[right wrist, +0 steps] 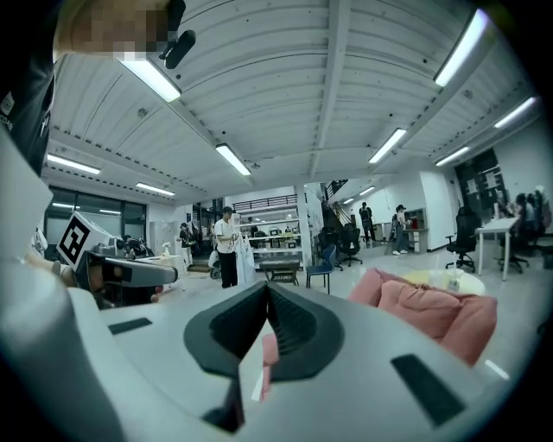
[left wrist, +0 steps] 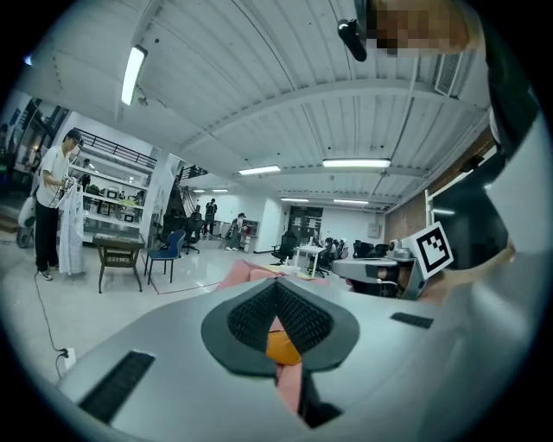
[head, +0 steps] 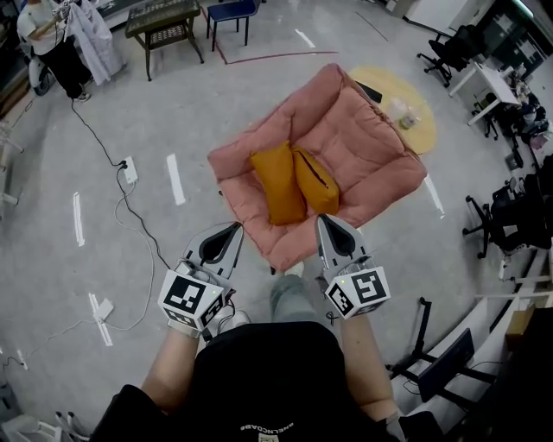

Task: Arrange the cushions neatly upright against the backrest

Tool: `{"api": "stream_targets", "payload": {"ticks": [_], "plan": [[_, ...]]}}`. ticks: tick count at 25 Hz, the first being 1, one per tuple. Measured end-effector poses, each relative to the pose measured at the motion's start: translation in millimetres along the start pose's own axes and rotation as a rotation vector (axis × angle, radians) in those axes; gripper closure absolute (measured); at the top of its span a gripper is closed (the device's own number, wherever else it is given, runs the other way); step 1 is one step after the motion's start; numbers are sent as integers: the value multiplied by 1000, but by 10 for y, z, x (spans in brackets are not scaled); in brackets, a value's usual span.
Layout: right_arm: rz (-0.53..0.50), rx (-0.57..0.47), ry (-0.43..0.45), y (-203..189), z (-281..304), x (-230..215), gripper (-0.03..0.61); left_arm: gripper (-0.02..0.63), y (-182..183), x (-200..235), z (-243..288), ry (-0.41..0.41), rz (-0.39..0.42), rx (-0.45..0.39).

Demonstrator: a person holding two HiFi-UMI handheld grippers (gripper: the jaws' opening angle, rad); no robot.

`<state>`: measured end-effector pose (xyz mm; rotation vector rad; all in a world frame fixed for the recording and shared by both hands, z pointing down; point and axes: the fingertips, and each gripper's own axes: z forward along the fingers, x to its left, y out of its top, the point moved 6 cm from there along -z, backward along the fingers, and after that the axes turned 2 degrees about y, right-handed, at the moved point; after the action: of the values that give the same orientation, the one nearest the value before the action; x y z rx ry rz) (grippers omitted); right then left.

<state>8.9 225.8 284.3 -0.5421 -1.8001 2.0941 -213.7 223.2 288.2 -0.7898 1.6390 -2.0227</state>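
A low pink padded sofa [head: 363, 147] sits on the grey floor, its backrest toward the upper right in the head view. Two mustard-yellow cushions [head: 277, 182] [head: 316, 183] lie side by side on its seat, near the front edge, away from the backrest. My left gripper [head: 233, 230] and right gripper [head: 324, 221] hover just short of the sofa's front edge, both shut and empty. In the left gripper view the shut jaws frame a sliver of yellow cushion [left wrist: 282, 347] and pink sofa. The right gripper view shows the sofa [right wrist: 432, 312] off to the right.
A round yellow mat [head: 400, 104] with a small item lies behind the sofa. A power strip and cables [head: 130, 170] trail on the floor at left. A dark table [head: 164, 22] and blue chair [head: 232, 12] stand far back. Office chairs and desks [head: 492, 82] line the right side. A person [head: 52, 43] stands far left.
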Motion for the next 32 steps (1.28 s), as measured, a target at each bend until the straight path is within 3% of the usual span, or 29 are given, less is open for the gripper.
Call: {"api": "stream_targets", "payload": {"ticks": [16, 22, 32], "plan": [[84, 68, 92, 111, 779, -1926, 569, 601, 193, 40, 1778, 145, 14, 112], [63, 138, 154, 36, 952, -2301, 568, 600, 169, -17, 2182, 168, 54, 169], [103, 252, 120, -244, 1134, -2457, 568, 598, -42, 176, 2348, 161, 69, 252]]}}
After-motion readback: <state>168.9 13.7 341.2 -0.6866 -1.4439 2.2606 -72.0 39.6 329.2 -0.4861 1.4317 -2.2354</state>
